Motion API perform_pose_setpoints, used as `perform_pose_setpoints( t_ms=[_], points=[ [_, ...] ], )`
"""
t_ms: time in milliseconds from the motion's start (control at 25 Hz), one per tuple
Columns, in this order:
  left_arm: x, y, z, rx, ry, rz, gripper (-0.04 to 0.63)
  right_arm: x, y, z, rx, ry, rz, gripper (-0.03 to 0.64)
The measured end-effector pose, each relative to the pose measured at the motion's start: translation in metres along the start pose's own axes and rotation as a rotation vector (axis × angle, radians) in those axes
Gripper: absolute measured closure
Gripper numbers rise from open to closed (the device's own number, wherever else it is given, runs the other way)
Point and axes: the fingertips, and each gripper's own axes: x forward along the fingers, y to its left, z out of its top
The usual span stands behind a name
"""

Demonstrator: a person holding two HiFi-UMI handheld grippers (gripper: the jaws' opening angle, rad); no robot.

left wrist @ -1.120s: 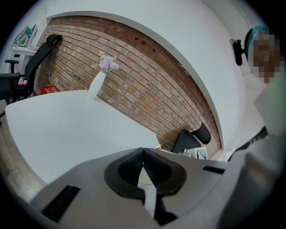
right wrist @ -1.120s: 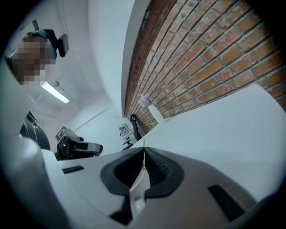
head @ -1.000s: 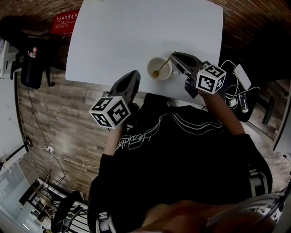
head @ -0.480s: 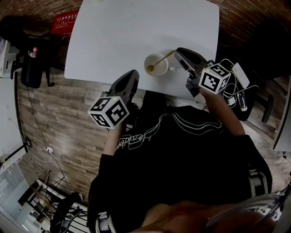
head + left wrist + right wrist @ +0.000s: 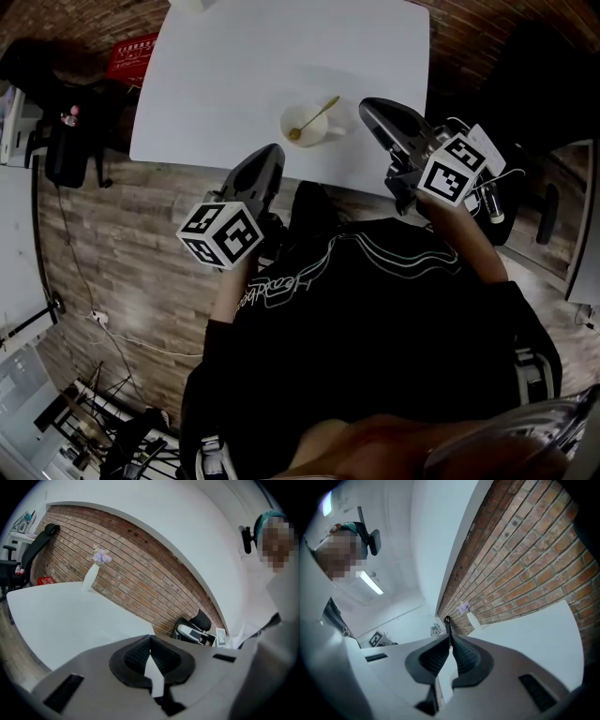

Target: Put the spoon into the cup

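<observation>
A white cup (image 5: 302,127) stands on the white table (image 5: 234,75), not far from its near edge. A gold spoon (image 5: 312,120) rests in it, bowl down and handle leaning out to the upper right. My right gripper (image 5: 371,106) hovers to the right of the cup, apart from the spoon; its jaws are shut with nothing in them (image 5: 450,639). My left gripper (image 5: 272,153) is held at the table's near edge, below and left of the cup, also shut and empty (image 5: 150,641). Neither gripper view shows the cup.
A white vase with pale flowers (image 5: 91,576) stands at the table's far side before a brick wall. On the wooden floor lie a red box (image 5: 131,52) at the left and cables with small devices (image 5: 487,178) at the right.
My right gripper has drawn back to the right, away from the spoon's handle. The spoon stays in the cup. The left gripper has hardly moved.
</observation>
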Motion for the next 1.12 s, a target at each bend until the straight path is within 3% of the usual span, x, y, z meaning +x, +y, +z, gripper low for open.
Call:
perform_pose_setpoints(
  t_ms=[440, 1120],
  points=[
    [-0.023, -0.064, 0.003, 0.075, -0.091, -0.091, 0.592, -0.038, 0.076, 0.004, -0.083, 0.077, 0.192, 0.620],
    [-0.033, -0.102, 0.006, 0.144, -0.135, -0.126, 0.592, -0.058, 0.090, 0.006, -0.126, 0.080, 0.205, 0.620]
  ],
)
